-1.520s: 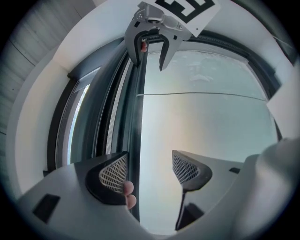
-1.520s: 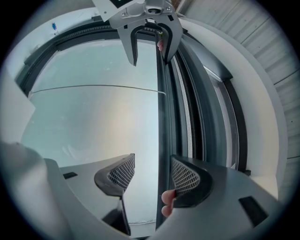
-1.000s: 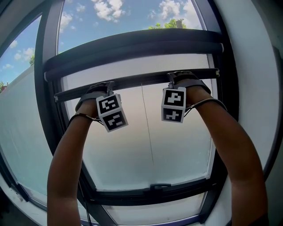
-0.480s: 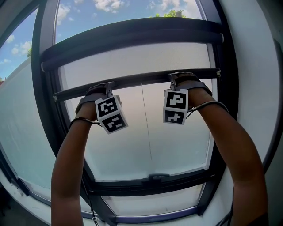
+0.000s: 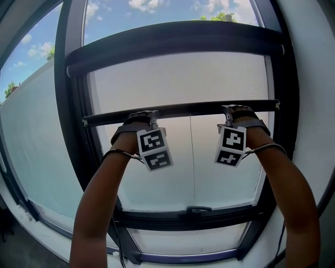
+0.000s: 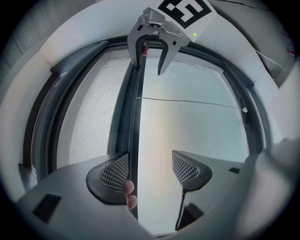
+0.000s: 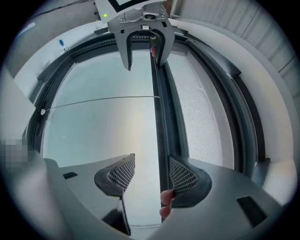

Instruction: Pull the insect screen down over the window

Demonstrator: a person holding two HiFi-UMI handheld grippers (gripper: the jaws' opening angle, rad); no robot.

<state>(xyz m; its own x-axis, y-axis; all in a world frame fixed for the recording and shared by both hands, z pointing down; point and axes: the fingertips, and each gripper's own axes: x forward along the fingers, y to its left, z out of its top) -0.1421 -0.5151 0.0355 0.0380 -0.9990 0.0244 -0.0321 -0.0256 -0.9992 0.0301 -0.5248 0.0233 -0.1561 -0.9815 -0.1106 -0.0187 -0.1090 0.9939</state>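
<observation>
Straddling the insect screen's dark pull bar, L gripper and R gripper sit mid-frame in head view. Their marker cubes hang below, and the arms reach up from the bottom edge. Both have jaws wide apart, nothing clamped.

Left gripper view: the bar runs betw the ribbed pads, tight beside the left-hand one, w/ two fingertips peeking there. R gripper shows top centre on the same bar. Right gripper view mirrors this: bar by the right-hand pad, fingertips at it.

The screen covers the pane from the top housing down to the bar. Its fine grey mesh reads only in the gripper views. Below the bar is plain glass w/ a thin cord. Head view alone shows a small catch on the lower rail and sky along the top.
</observation>
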